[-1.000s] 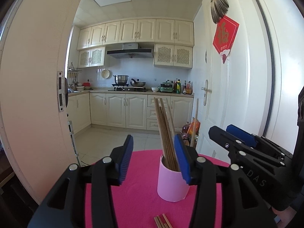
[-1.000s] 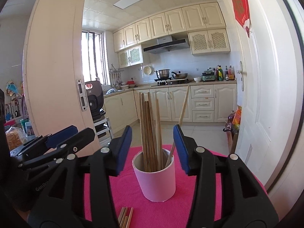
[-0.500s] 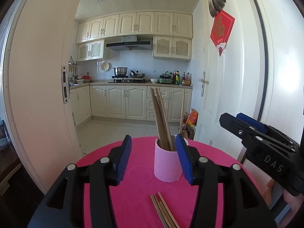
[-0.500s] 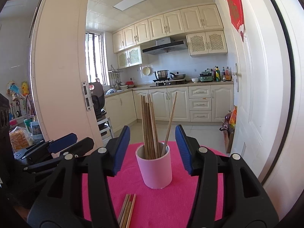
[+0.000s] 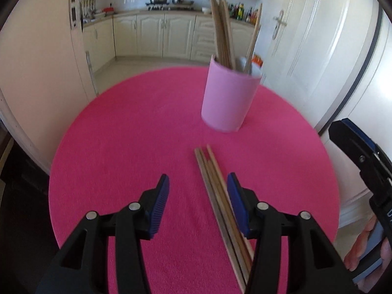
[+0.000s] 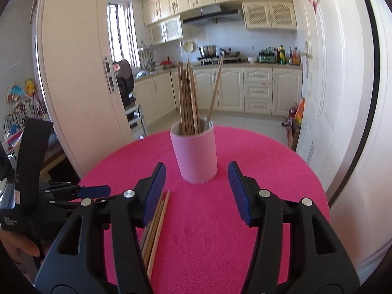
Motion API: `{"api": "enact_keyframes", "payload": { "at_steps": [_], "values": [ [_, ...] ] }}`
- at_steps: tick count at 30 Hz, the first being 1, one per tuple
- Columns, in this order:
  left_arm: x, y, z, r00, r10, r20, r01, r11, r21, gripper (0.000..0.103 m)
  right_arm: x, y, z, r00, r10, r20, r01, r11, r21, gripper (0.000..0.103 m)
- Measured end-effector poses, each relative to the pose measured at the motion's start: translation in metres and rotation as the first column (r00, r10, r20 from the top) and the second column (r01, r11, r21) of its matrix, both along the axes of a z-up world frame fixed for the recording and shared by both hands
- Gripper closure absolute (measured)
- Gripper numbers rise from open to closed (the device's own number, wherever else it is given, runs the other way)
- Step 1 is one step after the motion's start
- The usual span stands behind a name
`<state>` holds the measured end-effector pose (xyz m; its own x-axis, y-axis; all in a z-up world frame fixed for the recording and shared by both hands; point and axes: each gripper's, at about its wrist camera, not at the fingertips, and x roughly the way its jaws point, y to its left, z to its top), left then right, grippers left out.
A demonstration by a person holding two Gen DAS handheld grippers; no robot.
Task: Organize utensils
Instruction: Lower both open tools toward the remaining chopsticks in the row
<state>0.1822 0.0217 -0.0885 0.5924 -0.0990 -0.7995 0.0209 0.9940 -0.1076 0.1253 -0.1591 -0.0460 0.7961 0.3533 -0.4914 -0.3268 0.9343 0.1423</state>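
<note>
Left gripper [image 5: 198, 197] hovering spread wide, empty, over pink worktop [image 5: 137, 134]. Loose chopsticks [image 5: 218, 196] lying flat beside its right finger. Right gripper [image 6: 196, 187] gaping too, holding nothing, facing pink cup [image 6: 194, 153] carrying upright chopsticks [image 6: 187, 98].

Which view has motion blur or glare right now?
Left wrist: pink cup and its chopsticks smeared, strong sun glare on the white door. Right wrist: sharper, only slight softness on the cup; fisheye bends the door frames in both.
</note>
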Motion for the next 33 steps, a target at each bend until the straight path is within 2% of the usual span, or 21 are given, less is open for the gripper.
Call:
{"api": "enact_keyframes", "payload": {
  "at_steps": [2, 5, 12, 18, 28, 30, 32, 33],
  "values": [
    [0.001, -0.002, -0.010, 0.998, 0.004, -0.061, -0.002, 0.999, 0.032, 0.054, 0.002, 0.002, -0.008, 0.999, 0.014, -0.047, -0.014, 1.000, -0.015, 0.049],
    [0.005, -0.001, -0.022, 0.990, 0.012, -0.139, -0.008, 0.999, 0.034, 0.054, 0.006, 0.005, -0.018, 0.994, 0.031, -0.108, -0.035, 0.999, -0.036, 0.049],
    [0.008, -0.012, -0.038, 0.980, 0.009, -0.200, 0.005, 0.997, 0.071, 0.054, 0.008, 0.006, -0.026, 0.983, 0.046, -0.175, -0.054, 0.998, -0.041, 0.049],
    [0.011, -0.016, -0.043, 0.980, 0.006, -0.200, 0.008, 0.998, 0.069, 0.054, 0.009, 0.002, -0.032, 0.981, 0.039, -0.189, -0.047, 0.998, -0.042, 0.047],
    [0.015, -0.035, -0.050, 0.978, -0.040, -0.204, 0.071, 0.987, 0.145, 0.054, 0.021, 0.010, -0.039, 0.966, 0.027, -0.258, -0.054, 0.994, -0.096, 0.046],
    [0.015, -0.031, -0.049, 0.978, -0.055, -0.203, 0.083, 0.987, 0.134, 0.058, 0.023, 0.012, -0.043, 0.960, 0.029, -0.277, -0.062, 0.992, -0.112, 0.046],
    [0.014, -0.027, -0.048, 0.976, -0.068, -0.208, 0.097, 0.987, 0.130, 0.069, 0.027, 0.015, -0.045, 0.953, 0.033, -0.300, -0.075, 0.989, -0.127, 0.046],
    [0.013, -0.024, -0.048, 0.975, -0.070, -0.211, 0.099, 0.987, 0.129, 0.078, 0.028, 0.018, -0.047, 0.950, 0.039, -0.310, -0.084, 0.987, -0.136, 0.046]
  ]
}}
